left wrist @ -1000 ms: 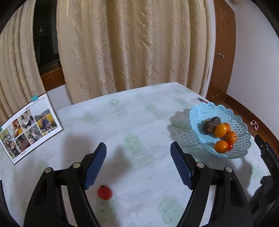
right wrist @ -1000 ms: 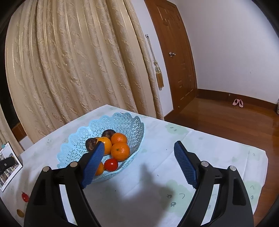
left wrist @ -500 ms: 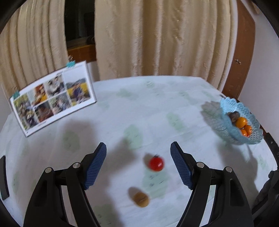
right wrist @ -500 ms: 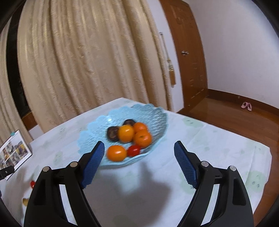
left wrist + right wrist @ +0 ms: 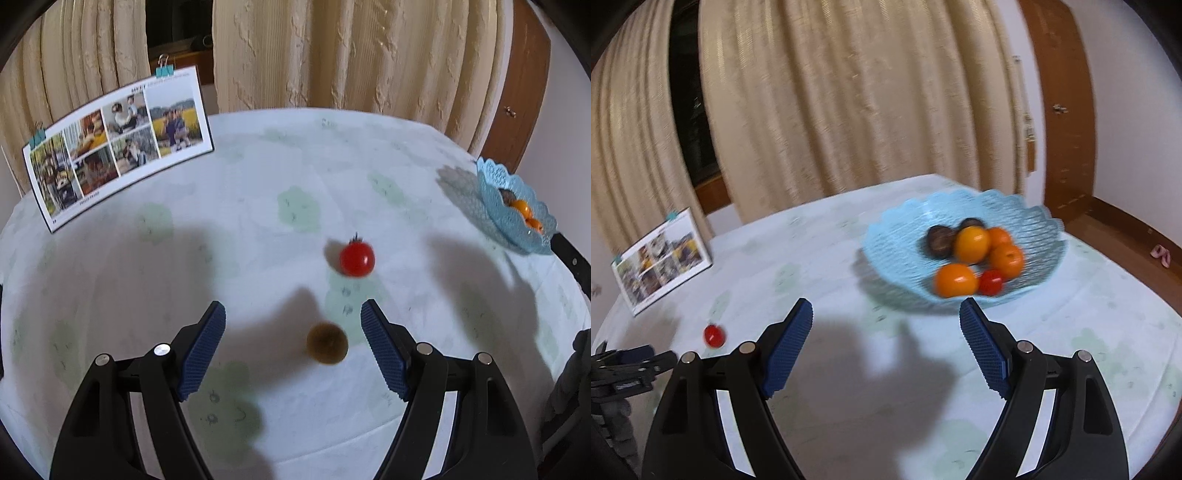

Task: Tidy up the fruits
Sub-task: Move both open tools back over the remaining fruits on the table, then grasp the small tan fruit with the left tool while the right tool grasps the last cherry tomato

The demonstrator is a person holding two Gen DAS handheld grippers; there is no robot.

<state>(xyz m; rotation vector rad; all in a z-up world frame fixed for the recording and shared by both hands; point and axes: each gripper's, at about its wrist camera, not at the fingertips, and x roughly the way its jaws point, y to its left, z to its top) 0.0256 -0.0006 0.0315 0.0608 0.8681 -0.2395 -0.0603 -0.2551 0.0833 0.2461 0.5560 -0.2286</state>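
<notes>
My left gripper [image 5: 293, 314] is open above the table. A small brown round fruit [image 5: 327, 343] lies between its fingers, nearer the right one. A red cherry tomato [image 5: 357, 259] lies just beyond. The blue lattice fruit basket [image 5: 495, 206] sits at the far right. My right gripper [image 5: 886, 312] is open and empty, in front of the basket [image 5: 905, 229], which holds oranges [image 5: 972, 244], dark round fruits [image 5: 940, 240] and a red tomato [image 5: 991, 282]. The loose tomato also shows in the right wrist view [image 5: 714, 335].
A photo calendar [image 5: 118, 144] stands at the table's back left, also in the right wrist view [image 5: 661, 258]. Beige curtains hang behind the table. A wooden door [image 5: 1060, 122] is at the right. The left gripper's body [image 5: 624, 373] shows at the left edge.
The left gripper has swung left and come down toward the brown fruit, which now lies between its fingers. The right gripper has turned left, so the basket sits further right.
</notes>
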